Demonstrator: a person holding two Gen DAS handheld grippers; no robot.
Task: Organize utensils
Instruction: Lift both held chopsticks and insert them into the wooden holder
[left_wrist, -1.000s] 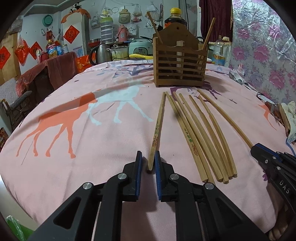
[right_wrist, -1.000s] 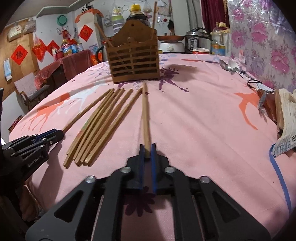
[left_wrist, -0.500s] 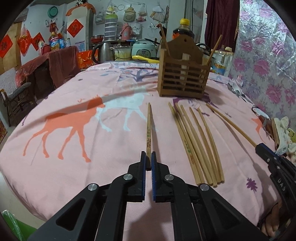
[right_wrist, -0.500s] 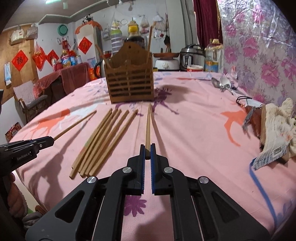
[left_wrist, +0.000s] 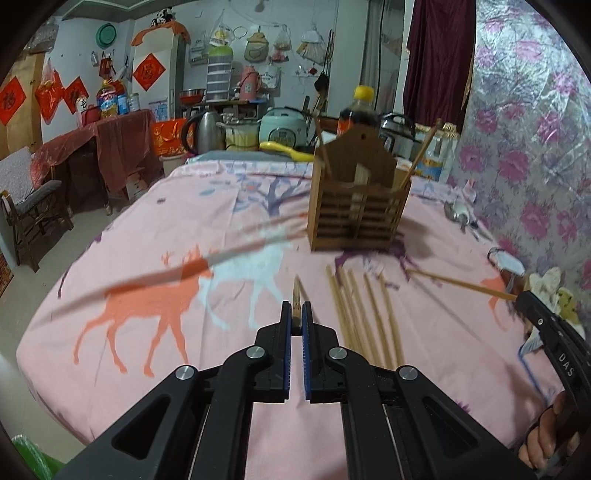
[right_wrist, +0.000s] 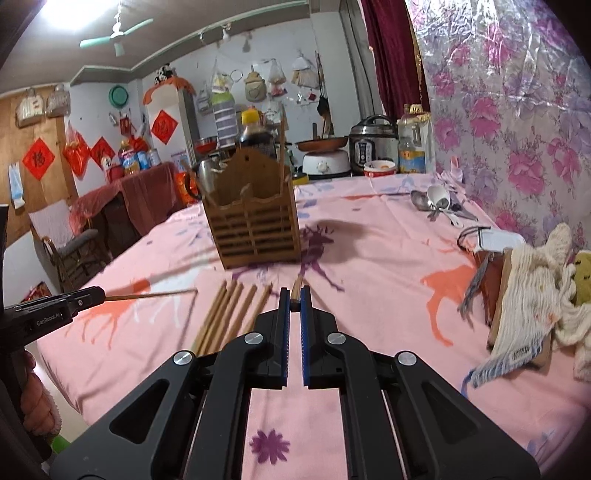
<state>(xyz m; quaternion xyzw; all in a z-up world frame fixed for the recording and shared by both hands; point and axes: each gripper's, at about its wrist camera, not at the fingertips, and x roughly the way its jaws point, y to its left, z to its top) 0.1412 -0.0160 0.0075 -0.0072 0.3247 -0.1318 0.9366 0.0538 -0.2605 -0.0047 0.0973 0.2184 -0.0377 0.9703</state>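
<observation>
Both the left gripper (left_wrist: 294, 320) and right gripper (right_wrist: 294, 304) clamp one chopstick each, lifted clear and next needing aim into the wooden holder (left_wrist: 358, 206) at upper centre.

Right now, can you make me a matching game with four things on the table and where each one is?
Things:
1. Left gripper
2. Wooden holder
3. Spoons
4. Loose chopsticks

Places:
A. Lying flat on the pink cloth, between the two grippers
B. Shut on one chopstick
C. By the flowered wall
D. Standing upright, far side of the chopsticks

Pairs: 1-B, 2-D, 3-C, 4-A
</observation>
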